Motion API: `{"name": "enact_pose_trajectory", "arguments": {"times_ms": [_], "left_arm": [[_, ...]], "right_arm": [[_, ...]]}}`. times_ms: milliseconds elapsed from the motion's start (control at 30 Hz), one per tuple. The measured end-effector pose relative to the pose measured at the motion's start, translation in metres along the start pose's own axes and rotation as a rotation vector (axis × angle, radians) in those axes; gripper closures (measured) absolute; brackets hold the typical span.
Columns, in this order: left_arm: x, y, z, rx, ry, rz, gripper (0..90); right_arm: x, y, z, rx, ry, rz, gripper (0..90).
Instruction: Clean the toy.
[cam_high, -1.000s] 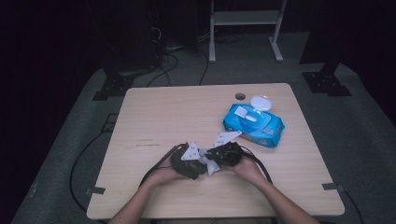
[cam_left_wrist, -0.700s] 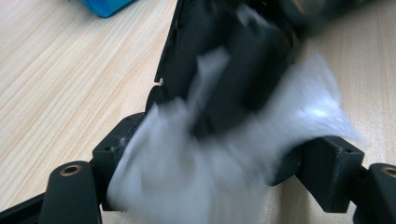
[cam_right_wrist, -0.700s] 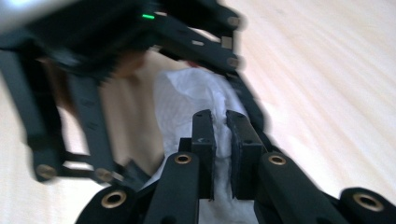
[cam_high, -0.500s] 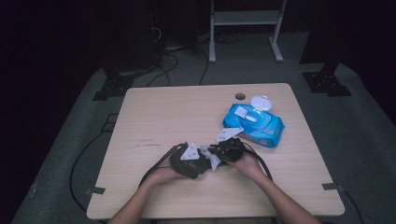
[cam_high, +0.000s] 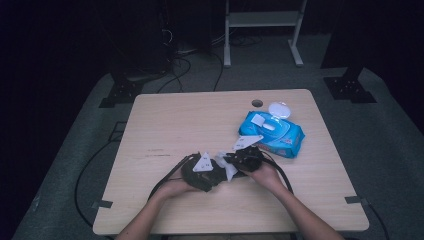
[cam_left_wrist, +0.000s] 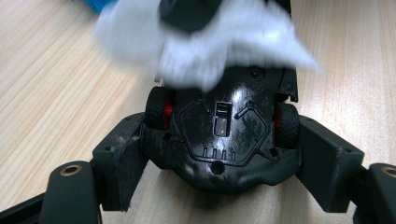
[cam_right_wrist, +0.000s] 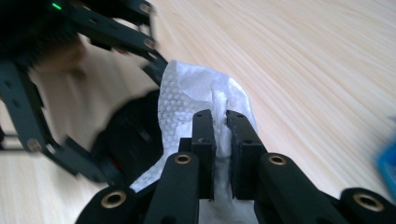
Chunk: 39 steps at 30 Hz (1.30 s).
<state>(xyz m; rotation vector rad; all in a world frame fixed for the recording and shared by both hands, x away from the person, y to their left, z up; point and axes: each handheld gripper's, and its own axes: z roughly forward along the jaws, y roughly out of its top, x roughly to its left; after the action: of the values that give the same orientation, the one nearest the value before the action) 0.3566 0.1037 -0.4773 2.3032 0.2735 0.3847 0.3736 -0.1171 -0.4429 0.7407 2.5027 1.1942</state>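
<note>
Near the front edge of the table (cam_high: 165, 120), about midway along it, the two tongs meet. From the high view the left tongs (cam_high: 212, 175) and right tongs (cam_high: 235, 162) read as one dark cluster with a scrap of white between them, and the grip itself cannot be made out there.

The left gripper view makes it clear: the left tongs (cam_left_wrist: 224, 154) are clenched on a black toy car (cam_left_wrist: 222, 135), turned belly-up, with the jaws pressing on its sides by the red-hubbed wheels. A white wipe (cam_left_wrist: 210, 42), blurred, lies over the car's far end.

The right gripper view shows the other grip: the right tongs (cam_right_wrist: 220, 140) are clamped tight on the wipe (cam_right_wrist: 187, 98), whose dimpled texture is sharp here, and the wipe rests against the car (cam_right_wrist: 133, 135).

Toward the right back corner lies a blue pack (cam_high: 272, 134) with its round lid flipped open, apart from the tongs.
</note>
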Motion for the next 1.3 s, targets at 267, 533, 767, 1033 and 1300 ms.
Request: {"name": "enact_pose_trajectory", "arguments": {"times_ms": [267, 533, 767, 1033, 1300], "left_arm": [[0.0, 0.001, 0.001, 0.0, 0.0, 0.001, 23.8], [0.0, -0.001, -0.001, -0.003, -0.008, 0.004, 23.9], [0.0, -0.001, 0.0, -0.002, -0.007, 0.002, 23.9], [0.0, -0.001, -0.001, -0.005, -0.009, -0.002, 23.9], [0.002, -0.002, -0.001, -0.004, -0.013, 0.001, 23.9]], "right_arm": [[0.009, -0.013, -0.007, -0.008, 0.069, 0.018, 81.7], [0.019, -0.018, -0.012, 0.006, 0.066, -0.034, 81.7], [0.004, -0.033, -0.034, 0.006, -0.01, 0.004, 81.8], [0.018, -0.029, -0.024, -0.002, 0.052, -0.02, 81.8], [-0.014, -0.05, -0.054, 0.007, -0.044, 0.067, 81.7]]}}
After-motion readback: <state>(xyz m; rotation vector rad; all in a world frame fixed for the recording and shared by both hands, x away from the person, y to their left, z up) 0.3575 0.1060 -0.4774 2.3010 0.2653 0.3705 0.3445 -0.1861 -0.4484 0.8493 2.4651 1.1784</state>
